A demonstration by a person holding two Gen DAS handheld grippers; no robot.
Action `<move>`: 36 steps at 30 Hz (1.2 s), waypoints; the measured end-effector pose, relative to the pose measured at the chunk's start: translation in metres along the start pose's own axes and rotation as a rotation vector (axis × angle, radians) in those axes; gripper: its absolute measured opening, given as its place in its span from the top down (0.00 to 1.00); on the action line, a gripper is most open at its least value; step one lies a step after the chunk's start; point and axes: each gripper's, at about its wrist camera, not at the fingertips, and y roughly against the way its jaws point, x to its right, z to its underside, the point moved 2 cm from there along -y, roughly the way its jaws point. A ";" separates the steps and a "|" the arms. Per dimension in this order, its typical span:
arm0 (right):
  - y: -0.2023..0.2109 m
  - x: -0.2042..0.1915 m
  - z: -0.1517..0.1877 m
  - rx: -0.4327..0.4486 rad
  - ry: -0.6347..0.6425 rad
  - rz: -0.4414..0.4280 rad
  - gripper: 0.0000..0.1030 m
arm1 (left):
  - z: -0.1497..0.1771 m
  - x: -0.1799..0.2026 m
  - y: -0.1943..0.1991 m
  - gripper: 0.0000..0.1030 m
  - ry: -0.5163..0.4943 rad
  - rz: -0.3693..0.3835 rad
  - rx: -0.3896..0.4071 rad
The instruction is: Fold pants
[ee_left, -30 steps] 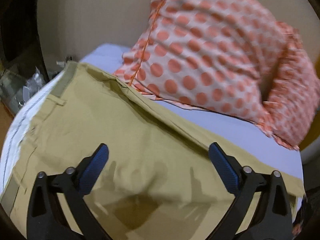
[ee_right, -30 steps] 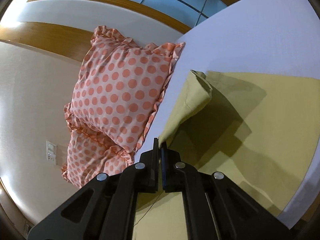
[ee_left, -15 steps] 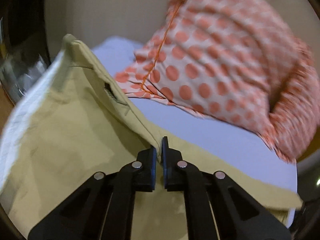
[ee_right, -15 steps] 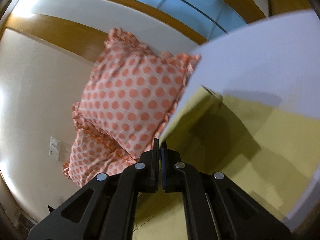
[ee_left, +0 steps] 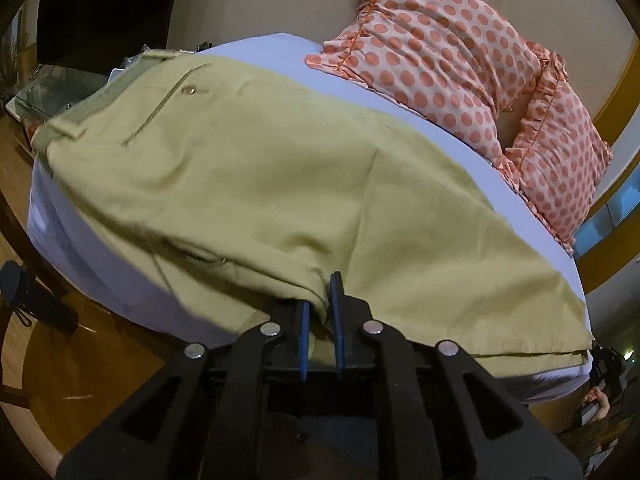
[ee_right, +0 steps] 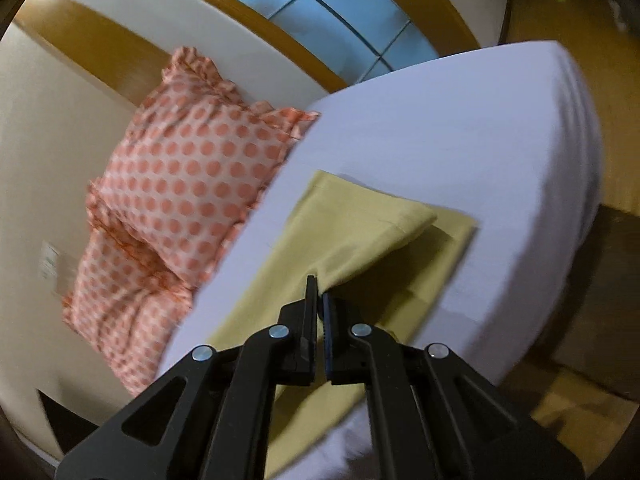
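Khaki pants (ee_left: 280, 184) lie folded lengthwise on a bed, with the waistband and a back pocket at the far left. My left gripper (ee_left: 320, 300) is shut on the near edge of the pants at the bed's front side. In the right wrist view the pants' leg end (ee_right: 360, 236) is lifted above the lower layer. My right gripper (ee_right: 318, 292) is shut on that leg's edge.
The bed has a pale lilac sheet (ee_right: 460, 120). Two orange polka-dot pillows (ee_left: 440, 40) (ee_right: 192, 168) lean on the wall behind the pants. A glass side table (ee_left: 48, 88) stands at the bed's left end. Wooden floor (ee_left: 100, 360) lies below the bed's edge.
The left gripper closed on the pants' far edge and carried it over to the near side. The right gripper, shut throughout, brought the leg over the same way.
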 end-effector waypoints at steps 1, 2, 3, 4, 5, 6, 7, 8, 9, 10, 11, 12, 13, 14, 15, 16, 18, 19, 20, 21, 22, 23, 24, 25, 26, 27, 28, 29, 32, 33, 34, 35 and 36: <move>0.003 0.002 -0.001 0.002 0.003 0.028 0.65 | 0.002 0.000 0.003 0.87 -0.007 0.003 0.013; 0.009 0.007 -0.003 0.016 -0.001 0.057 0.44 | 0.006 0.001 0.008 0.84 -0.018 0.006 0.028; 0.015 0.012 -0.005 0.048 -0.008 0.065 0.18 | 0.009 0.001 0.013 0.73 -0.028 0.008 0.047; 0.022 0.016 -0.007 0.089 -0.008 0.069 0.19 | 0.012 0.002 0.018 0.57 -0.034 0.000 0.066; 0.029 0.020 -0.009 0.128 0.007 0.090 0.19 | 0.015 0.001 0.022 0.52 -0.036 -0.006 0.084; 0.032 0.022 -0.010 0.149 0.022 0.104 0.23 | 0.018 -0.001 0.028 0.46 -0.037 -0.016 0.108; 0.033 0.025 -0.011 0.166 0.036 0.112 0.26 | 0.020 -0.005 0.034 0.46 -0.034 -0.027 0.132; 0.031 0.027 -0.012 0.161 0.042 0.116 0.27 | 0.021 -0.009 0.042 0.45 -0.024 -0.031 0.159; 0.027 0.030 -0.012 0.148 0.042 0.120 0.30 | 0.022 -0.013 0.047 0.43 -0.011 -0.028 0.177; 0.023 0.032 -0.011 0.135 0.041 0.119 0.32 | 0.022 -0.018 0.052 0.41 0.006 -0.030 0.196; 0.020 0.031 -0.009 0.140 0.053 0.110 0.32 | 0.022 -0.023 0.057 0.40 0.028 -0.032 0.215; 0.018 0.029 -0.007 0.146 0.072 0.117 0.32 | 0.022 -0.027 0.061 0.39 0.047 -0.033 0.226; 0.016 0.026 -0.005 0.144 0.090 0.112 0.34 | 0.021 -0.031 0.062 0.38 0.062 -0.034 0.232; 0.011 0.021 -0.001 0.131 0.109 0.092 0.35 | 0.020 -0.033 0.062 0.37 0.076 -0.033 0.234; 0.008 0.016 0.003 0.126 0.129 0.087 0.35 | 0.019 -0.033 0.062 0.37 0.080 -0.033 0.232; 0.005 0.010 0.007 0.118 0.158 0.086 0.35 | 0.019 -0.034 0.061 0.36 0.082 -0.031 0.229; 0.000 -0.001 0.016 0.104 0.204 0.075 0.44 | 0.018 -0.032 0.059 0.36 0.081 -0.023 0.224; -0.006 -0.003 0.021 0.077 0.214 0.045 0.65 | 0.018 -0.031 0.057 0.34 0.079 -0.021 0.221; -0.010 -0.005 0.024 0.055 0.213 0.029 0.72 | 0.018 -0.030 0.055 0.34 0.078 -0.018 0.216; -0.014 -0.005 0.027 0.051 0.219 0.023 0.83 | 0.019 -0.030 0.054 0.34 0.079 -0.014 0.212; -0.015 -0.006 0.028 0.062 0.231 0.029 0.85 | 0.019 -0.030 0.053 0.34 0.079 -0.014 0.211; -0.013 -0.008 0.029 0.092 0.252 0.034 0.91 | 0.019 -0.030 0.052 0.34 0.081 -0.015 0.210; -0.014 -0.012 0.028 0.093 0.267 -0.004 0.94 | 0.019 -0.030 0.053 0.34 0.083 -0.015 0.213; -0.014 -0.016 0.026 0.098 0.273 -0.011 0.94 | 0.019 -0.031 0.053 0.33 0.088 -0.015 0.216; -0.012 -0.028 0.024 0.115 0.294 -0.035 0.94 | 0.018 -0.033 0.054 0.33 0.093 -0.017 0.219; -0.010 -0.040 0.023 0.123 0.312 -0.061 0.94 | 0.018 -0.036 0.055 0.32 0.102 -0.020 0.228; -0.008 -0.058 0.025 0.129 0.347 -0.100 0.94 | 0.017 -0.039 0.057 0.30 0.112 -0.021 0.239; -0.008 -0.084 0.029 0.124 0.393 -0.155 0.94 | 0.017 -0.044 0.059 0.29 0.125 -0.019 0.252; -0.007 -0.161 0.065 0.055 0.530 -0.345 0.94 | 0.018 -0.053 0.063 0.25 0.155 -0.011 0.274; -0.007 -0.188 0.087 0.008 0.588 -0.420 0.94 | 0.018 -0.056 0.063 0.24 0.163 -0.008 0.275; -0.008 -0.217 0.116 -0.052 0.656 -0.495 0.94 | 0.020 -0.059 0.063 0.23 0.172 -0.005 0.274; -0.009 -0.240 0.146 -0.112 0.721 -0.552 0.94 | 0.021 -0.062 0.063 0.23 0.182 0.003 0.272; -0.012 -0.264 0.186 -0.203 0.805 -0.617 0.94 | 0.023 -0.064 0.063 0.21 0.188 0.011 0.269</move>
